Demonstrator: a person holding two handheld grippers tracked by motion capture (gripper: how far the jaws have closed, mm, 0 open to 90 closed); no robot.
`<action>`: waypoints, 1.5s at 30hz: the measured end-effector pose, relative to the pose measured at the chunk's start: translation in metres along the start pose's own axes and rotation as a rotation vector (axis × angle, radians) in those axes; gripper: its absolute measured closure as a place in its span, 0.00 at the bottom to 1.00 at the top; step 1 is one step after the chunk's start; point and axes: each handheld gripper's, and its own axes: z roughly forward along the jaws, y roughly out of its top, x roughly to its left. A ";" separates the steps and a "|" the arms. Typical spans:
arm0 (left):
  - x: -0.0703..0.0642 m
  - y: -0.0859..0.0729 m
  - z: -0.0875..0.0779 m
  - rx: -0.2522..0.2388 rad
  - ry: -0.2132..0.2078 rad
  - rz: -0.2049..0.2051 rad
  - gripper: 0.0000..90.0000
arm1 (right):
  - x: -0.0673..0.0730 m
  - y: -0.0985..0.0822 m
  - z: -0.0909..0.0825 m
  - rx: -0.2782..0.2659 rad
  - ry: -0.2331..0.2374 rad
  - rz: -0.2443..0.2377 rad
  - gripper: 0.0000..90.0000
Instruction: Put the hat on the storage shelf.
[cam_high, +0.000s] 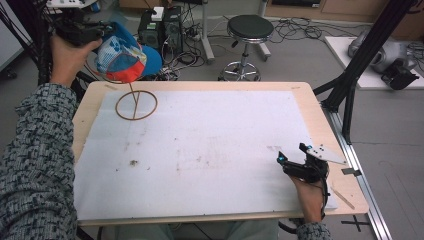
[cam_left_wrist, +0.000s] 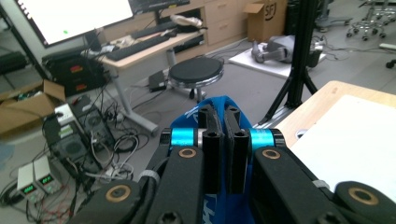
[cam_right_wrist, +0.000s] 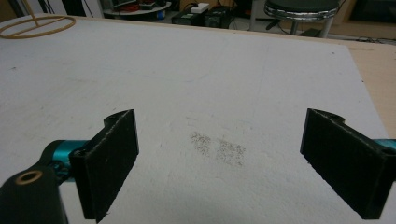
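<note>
Overhead, left claw (cam_high: 95, 34) grips a cap (cam_high: 125, 52), its print seemingly unreadable; right claw (cam_high: 292, 156) gapes.

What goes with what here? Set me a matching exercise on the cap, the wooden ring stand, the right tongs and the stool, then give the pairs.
Things:
1. blue, white and orange mesh cap
2. thin wooden ring stand with an upright stick
3. right tongs
4. round black-seated stool

States or places:
A. open, low over the white mat
B. on the floor beyond the table
C. clamped in the left tongs, held in the air
D. standing on the mat's far left corner

Pairs: 1-C, 2-D, 3-A, 4-B
</note>
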 end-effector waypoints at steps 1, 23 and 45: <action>0.002 -0.003 0.000 0.003 0.004 -0.006 0.97 | -0.001 0.000 0.000 -0.002 -0.001 -0.006 0.12; 0.023 -0.048 0.008 0.051 0.030 -0.087 0.92 | 0.001 -0.001 0.003 0.016 0.011 -0.006 0.12; 0.028 -0.065 0.012 0.064 -0.007 -0.125 0.65 | 0.001 -0.002 0.004 0.025 0.010 -0.004 0.12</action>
